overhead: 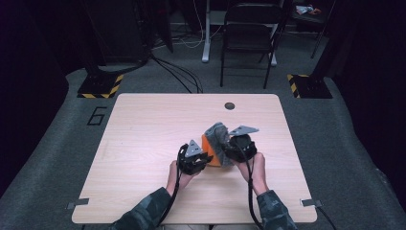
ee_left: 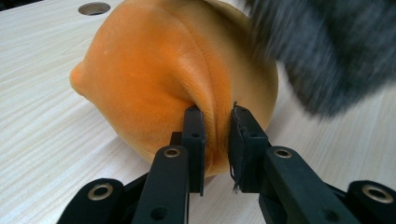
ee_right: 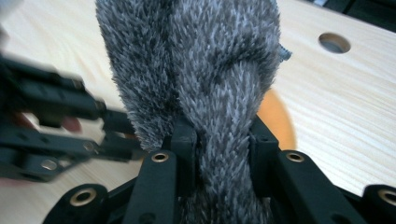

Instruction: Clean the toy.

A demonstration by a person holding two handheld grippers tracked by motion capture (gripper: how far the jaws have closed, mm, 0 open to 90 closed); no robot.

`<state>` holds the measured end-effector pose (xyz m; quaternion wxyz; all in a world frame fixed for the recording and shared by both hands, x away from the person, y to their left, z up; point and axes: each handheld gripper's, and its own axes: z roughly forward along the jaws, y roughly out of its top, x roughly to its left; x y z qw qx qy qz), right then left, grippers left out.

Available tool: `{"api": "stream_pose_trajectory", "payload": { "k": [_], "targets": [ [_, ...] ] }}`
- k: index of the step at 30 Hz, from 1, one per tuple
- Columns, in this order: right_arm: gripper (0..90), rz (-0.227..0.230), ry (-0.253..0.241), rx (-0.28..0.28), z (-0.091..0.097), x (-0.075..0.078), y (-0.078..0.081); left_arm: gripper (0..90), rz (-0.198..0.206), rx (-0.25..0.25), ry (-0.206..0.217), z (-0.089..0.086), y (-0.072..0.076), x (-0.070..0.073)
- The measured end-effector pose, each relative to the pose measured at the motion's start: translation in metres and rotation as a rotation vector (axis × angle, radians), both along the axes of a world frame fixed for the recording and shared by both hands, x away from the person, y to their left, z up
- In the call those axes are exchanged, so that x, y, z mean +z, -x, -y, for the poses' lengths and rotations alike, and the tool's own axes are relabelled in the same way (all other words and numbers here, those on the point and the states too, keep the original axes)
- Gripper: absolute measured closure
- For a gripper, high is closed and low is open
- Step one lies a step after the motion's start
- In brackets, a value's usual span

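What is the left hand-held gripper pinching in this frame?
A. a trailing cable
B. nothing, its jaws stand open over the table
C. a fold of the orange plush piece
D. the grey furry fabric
C: in the left gripper view, the left hand-held gripper pinches a fold of the orange plush piece.

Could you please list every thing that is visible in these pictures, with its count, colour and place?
Soft orange plush piece: one, orange, table middle, pinched by the left gripper.
Fuzzy grey fur cover: one, grey, against the orange piece, pinched by the right gripper.
Light wooden table: one, pale wood, centre, round hole near far edge.
Black folding chair: one, black, behind the table.
Left gripper: one, black, shut on orange plush.
Right gripper: one, black, shut on grey fur.
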<state>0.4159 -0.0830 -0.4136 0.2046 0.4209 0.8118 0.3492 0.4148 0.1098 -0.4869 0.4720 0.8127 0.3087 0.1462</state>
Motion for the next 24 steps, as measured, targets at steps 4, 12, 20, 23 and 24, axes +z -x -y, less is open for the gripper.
{"api": "stream_pose_trajectory", "payload": {
  "k": [4,12,20,23,24],
  "targets": [
    [69.6,-0.016,0.028,-0.023,0.002,-0.019,-0.007,77.3,0.001,-0.001,-0.006,0.0,-0.001,-0.001],
    [69.2,-0.056,0.016,-0.098,0.028,-0.029,-0.017,77.2,0.002,0.001,-0.007,-0.002,-0.002,-0.001],
    [69.2,-0.093,0.02,-0.158,0.046,-0.043,-0.024,77.1,0.007,0.002,-0.012,-0.002,-0.003,-0.002],
    [69.2,-0.107,0.023,-0.175,0.05,-0.049,-0.026,76.9,0.01,0.004,-0.012,-0.002,-0.003,-0.002],
    [69.2,-0.109,0.025,-0.174,0.052,-0.051,-0.027,76.9,0.006,0.003,-0.008,-0.002,-0.003,-0.002]
  ]
}}
